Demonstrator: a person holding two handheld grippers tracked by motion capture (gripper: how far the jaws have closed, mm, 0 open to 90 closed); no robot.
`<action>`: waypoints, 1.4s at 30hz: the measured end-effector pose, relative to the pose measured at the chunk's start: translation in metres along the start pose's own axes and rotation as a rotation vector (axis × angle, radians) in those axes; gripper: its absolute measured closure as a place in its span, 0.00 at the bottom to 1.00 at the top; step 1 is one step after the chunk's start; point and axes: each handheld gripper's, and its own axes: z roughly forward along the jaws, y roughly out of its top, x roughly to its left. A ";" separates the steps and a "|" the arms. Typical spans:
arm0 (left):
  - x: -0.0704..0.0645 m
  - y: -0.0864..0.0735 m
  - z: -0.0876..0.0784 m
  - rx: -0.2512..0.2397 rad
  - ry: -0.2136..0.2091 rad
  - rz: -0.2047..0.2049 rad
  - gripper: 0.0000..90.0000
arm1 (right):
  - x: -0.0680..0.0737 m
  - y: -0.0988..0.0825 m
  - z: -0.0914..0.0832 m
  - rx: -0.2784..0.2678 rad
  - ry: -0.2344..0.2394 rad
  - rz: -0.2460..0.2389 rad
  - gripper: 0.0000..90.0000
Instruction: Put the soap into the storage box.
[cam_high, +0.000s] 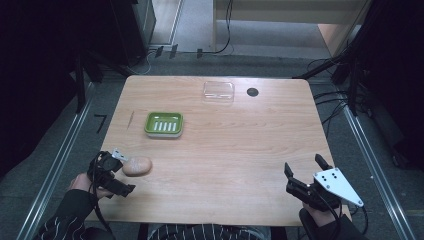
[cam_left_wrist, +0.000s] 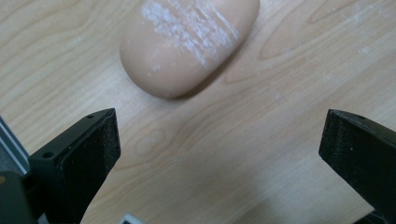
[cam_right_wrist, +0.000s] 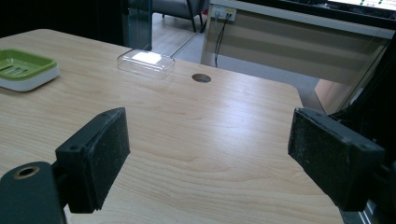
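A tan oval soap bar (cam_high: 138, 166) lies on the wooden table (cam_high: 225, 150) near its front left corner. My left gripper (cam_high: 118, 172) sits just left of it, open, with its jaws wide apart. In the left gripper view the soap (cam_left_wrist: 187, 42), streaked with white scuffs, lies ahead of the gripper (cam_left_wrist: 219, 135), beyond the jaw tips and apart from them. A green soap dish (cam_high: 163, 124) stands farther back on the left. My right gripper (cam_high: 304, 166) is open near the front right corner, with nothing between its jaws (cam_right_wrist: 210, 135).
A clear plastic lid (cam_high: 218, 92) lies near the far edge, beside a round cable hole (cam_high: 252, 92). In the right gripper view, the green dish (cam_right_wrist: 23, 67), the lid (cam_right_wrist: 145, 63) and the hole (cam_right_wrist: 201, 78) lie ahead on bare wood. Cables run along the floor beyond the table.
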 end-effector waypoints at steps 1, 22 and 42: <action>0.001 0.002 0.000 -0.001 0.002 0.007 0.00 | 0.000 0.000 0.000 0.002 0.001 -0.003 0.15; 0.019 0.017 0.001 -0.048 -0.037 0.056 0.00 | 0.004 0.003 0.004 0.009 0.015 -0.011 0.15; 0.022 0.046 0.018 -0.032 -0.056 0.129 0.00 | 0.005 0.005 0.008 0.010 0.033 -0.016 0.15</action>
